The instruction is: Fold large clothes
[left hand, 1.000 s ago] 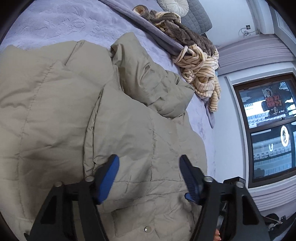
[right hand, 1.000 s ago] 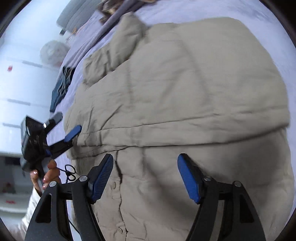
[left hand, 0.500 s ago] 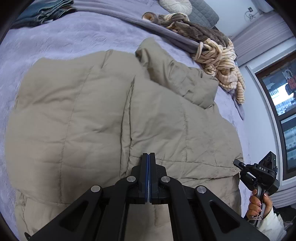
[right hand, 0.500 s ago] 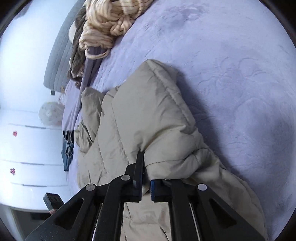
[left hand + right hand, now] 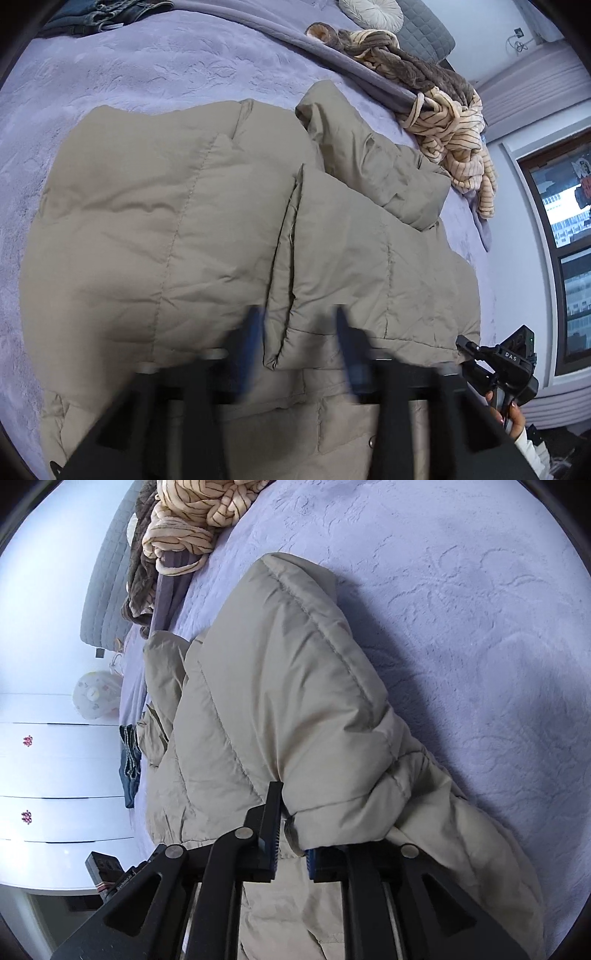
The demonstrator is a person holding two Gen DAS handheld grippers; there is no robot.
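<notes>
Two grippers are in my feeds, both over one padded coat (image 5: 207,236) spread on the bed (image 5: 122,70).

In the left wrist view the coat fills the middle of the frame, lying flat on the lilac bed cover. At upper left a pile of jeans (image 5: 107,13) sits at the far edge of the bed. The coat's front flap makes a raised edge down the centre, and a sleeve (image 5: 373,162) is folded across right of centre, toward the top. My left gripper (image 5: 297,349) is at bottom centre, blurred; its jaws have just been opening and now stand wide apart, with the lower corner of the flap in the gap but neither pad pressing on it as far as I can tell. At upper right a striped blanket (image 5: 454,140) is heaped at the bed's edge, with a round cushion (image 5: 371,13) above it. At lower right a hand (image 5: 511,415) holds the other gripper just off the coat's edge, in front of a window (image 5: 565,236).

In the right wrist view white drawers (image 5: 55,775) fill the left side. The coat's puffy sleeve runs from upper centre down to bottom centre. My right gripper (image 5: 291,834) has just been easing slightly, yet its narrow jaws are clamped on the sleeve's cuff edge. Bare bed cover fills the right.
</notes>
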